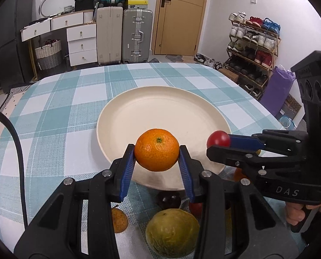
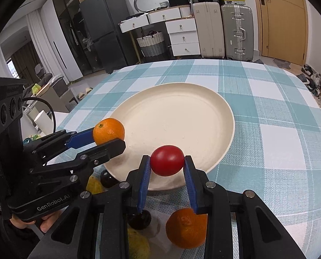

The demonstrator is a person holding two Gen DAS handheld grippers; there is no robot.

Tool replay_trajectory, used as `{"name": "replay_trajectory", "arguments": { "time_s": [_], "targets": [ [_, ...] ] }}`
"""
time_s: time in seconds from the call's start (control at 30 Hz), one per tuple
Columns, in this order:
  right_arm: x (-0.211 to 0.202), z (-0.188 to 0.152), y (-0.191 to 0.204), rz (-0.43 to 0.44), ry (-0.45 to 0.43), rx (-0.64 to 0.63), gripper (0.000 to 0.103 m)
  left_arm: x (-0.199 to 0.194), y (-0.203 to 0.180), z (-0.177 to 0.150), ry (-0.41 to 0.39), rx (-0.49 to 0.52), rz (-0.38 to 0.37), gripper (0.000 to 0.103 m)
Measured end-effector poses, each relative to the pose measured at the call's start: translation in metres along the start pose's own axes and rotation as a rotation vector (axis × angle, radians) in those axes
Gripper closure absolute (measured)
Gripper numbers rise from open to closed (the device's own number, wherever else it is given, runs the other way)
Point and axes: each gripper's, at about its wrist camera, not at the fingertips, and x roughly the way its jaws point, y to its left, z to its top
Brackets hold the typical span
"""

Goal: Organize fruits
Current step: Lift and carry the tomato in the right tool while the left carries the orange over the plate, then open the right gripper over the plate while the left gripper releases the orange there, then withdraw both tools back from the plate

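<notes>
So both hands are loaded right now: the left gripper (image 1: pixel 157 151) has its 2 blue pads squeezed on either side of a mandarin orange (image 1: pixel 156 149), stem dimple facing up, and the fruit is held up off the table right over the near rim of the cream plate (image 1: pixel 182 105). The right gripper (image 2: pixel 167 163) is closed onto a small red tomato (image 2: pixel 167 163), same deal, pinched between the blue pads and hanging above the near edge of the plate, a bit to the right of the orange. From the left wrist cam you can see the right gripper coming in from the side with the tomato at its tip, near the orange but not touching it. The inside of the plate looks bare apart from a few specks. It sits on a teal and white checked tablecloth (image 1: pixel 59 116). Down below the grippers on the near side of the table there's a pile of other fruit: a big yellow-green one (image 1: pixel 172 233), a brownish speckled one (image 1: pixel 119 220), a dark plum-looking thing (image 1: pixel 168 199) just beside the plate rim, and a second orange (image 2: pixel 185 228) under the right gripper's fingers. Background is suitcases (image 1: pixel 136 34), a white drawer unit (image 1: pixel 81 43) and a shoe rack (image 1: pixel 253 49)
</notes>
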Motion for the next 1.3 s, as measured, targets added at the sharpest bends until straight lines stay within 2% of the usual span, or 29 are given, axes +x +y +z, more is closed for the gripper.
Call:
{"name": "replay_trajectory", "arguments": {
  "time_s": [0.5,0.63,0.73,0.77,0.83,0.87,0.93,1.03,1.17,1.27,1.3],
  "targets": [
    [0.002,0.002,-0.001,-0.028,0.006,-0.003,0.071,0.002,0.002,-0.001,0.008,-0.002,-0.009,0.066],
    [-0.008,0.0,-0.003,-0.025,-0.016,0.0,0.058,-0.003,0.003,-0.001,-0.011,-0.004,-0.003,0.065],
    [-0.019,-0.002,-0.005,-0.046,-0.037,-0.006,0.054,-0.008,0.005,-0.002,-0.008,-0.012,0.003,0.063],
    [-0.023,-0.003,-0.006,-0.053,-0.044,-0.005,0.052,-0.011,0.006,-0.003,-0.012,-0.015,0.004,0.061],
    [-0.03,-0.005,-0.01,-0.057,-0.053,0.003,0.048,-0.019,0.008,-0.004,-0.026,-0.02,0.014,0.045],
    [-0.033,-0.005,-0.011,-0.059,-0.057,0.005,0.041,-0.025,0.009,-0.005,-0.039,-0.019,0.019,0.041],
    [-0.041,-0.008,-0.013,-0.063,-0.072,0.01,0.03,-0.037,0.009,-0.007,-0.064,-0.016,0.032,0.022],
    [-0.049,-0.012,-0.014,-0.053,-0.078,0.02,0.017,-0.056,0.008,-0.013,-0.093,-0.007,0.046,0.019],
    [-0.058,-0.019,-0.011,-0.072,-0.095,0.011,0.004,-0.075,0.008,-0.022,-0.101,-0.004,0.082,0.018],
    [-0.062,-0.025,-0.011,-0.076,-0.11,0.017,0.0,-0.087,0.011,-0.03,-0.108,-0.014,0.097,0.011],
    [-0.062,-0.026,-0.011,-0.075,-0.11,0.018,0.0,-0.09,0.012,-0.032,-0.112,-0.021,0.1,0.004]
  ]
}}
